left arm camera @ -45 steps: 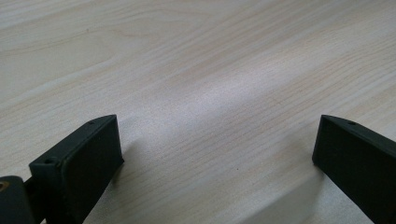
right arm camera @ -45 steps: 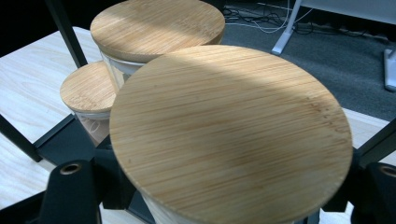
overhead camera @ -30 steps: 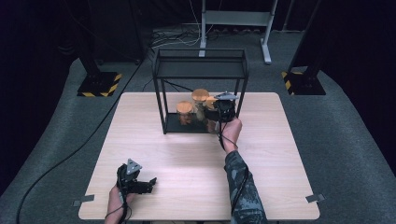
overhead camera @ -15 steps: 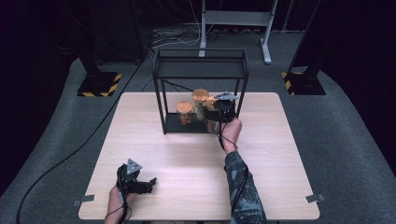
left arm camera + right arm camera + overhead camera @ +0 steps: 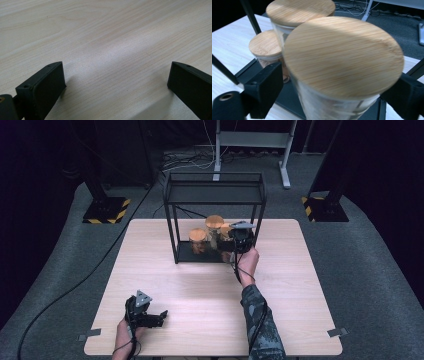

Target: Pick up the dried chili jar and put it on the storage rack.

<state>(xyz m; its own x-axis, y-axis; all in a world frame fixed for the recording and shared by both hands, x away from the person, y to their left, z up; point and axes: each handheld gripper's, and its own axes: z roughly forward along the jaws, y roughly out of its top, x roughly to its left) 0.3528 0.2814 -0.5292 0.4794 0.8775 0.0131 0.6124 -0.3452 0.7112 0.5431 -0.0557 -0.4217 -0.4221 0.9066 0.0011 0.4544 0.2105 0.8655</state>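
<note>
My right gripper (image 5: 337,100) has just been opening around the nearest jar (image 5: 342,67) on the rack (image 5: 197,254) (left gripper (image 5: 116,82) idle, spread); only withdrawal remains.

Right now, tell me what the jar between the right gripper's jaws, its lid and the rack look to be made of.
Jar: looks like clear glass; see-through wall, smooth and glossy. Lid: wood, probably bamboo; fine straight pale-brown grain, matte. Rack: seemingly metal, painted matte black; thin straight bars and a flat dark shelf. The right gripper has just been opening its jaws, with the jar between them.
</note>
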